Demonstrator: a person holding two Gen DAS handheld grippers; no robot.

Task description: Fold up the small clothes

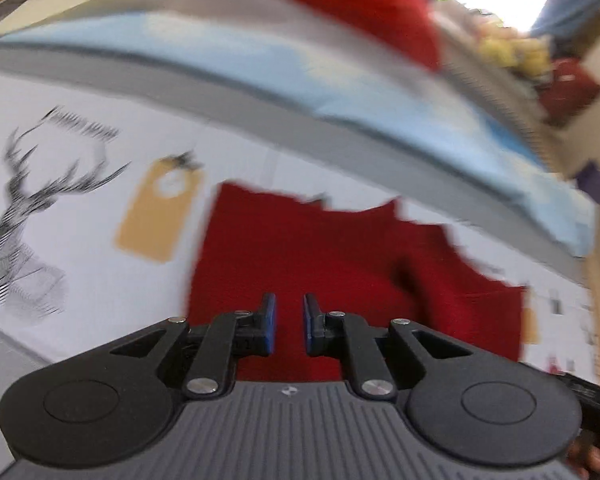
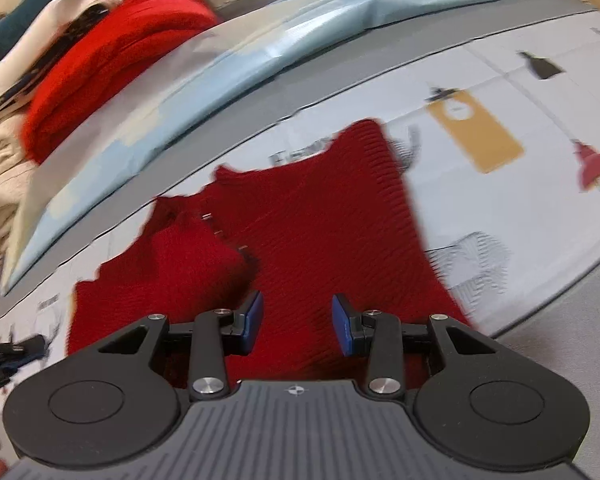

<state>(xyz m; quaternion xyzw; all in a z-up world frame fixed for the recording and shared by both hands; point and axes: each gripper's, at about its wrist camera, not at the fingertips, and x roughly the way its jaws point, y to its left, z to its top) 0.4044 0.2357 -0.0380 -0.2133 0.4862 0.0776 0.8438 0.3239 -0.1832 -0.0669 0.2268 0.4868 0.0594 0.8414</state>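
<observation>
A dark red knitted garment [image 2: 300, 224] lies spread on a white printed sheet [image 2: 520, 200], with one part folded over onto itself at the side seen on the left of the right wrist view. In that view the garment fills the middle of the picture and runs under and beyond the right gripper [image 2: 298, 326], whose blue-padded fingers [image 2: 252, 320] stand well apart with nothing between them; the knit shows in the gap below them, and I cannot tell whether the tips touch it.

In the left wrist view the same red garment [image 1: 320, 256] lies straight ahead of and beneath the left gripper [image 1: 290, 324]. Its fingers [image 1: 269, 322] are close together with a narrow gap left between the pads, and no cloth is pinched in that gap; the picture is blurred.

The sheet carries prints: a line-drawn deer head [image 1: 24, 216], a tan tag shape [image 1: 158, 208] just beside the garment's edge, and a small red lamp [image 2: 596, 164]. Beyond the sheet runs a grey band, then a pale blue cloth [image 2: 260, 52]. Farther back sits a pile of clothes, a bright red one [image 2: 112, 64] on top of cream knitwear [image 2: 0, 176].
</observation>
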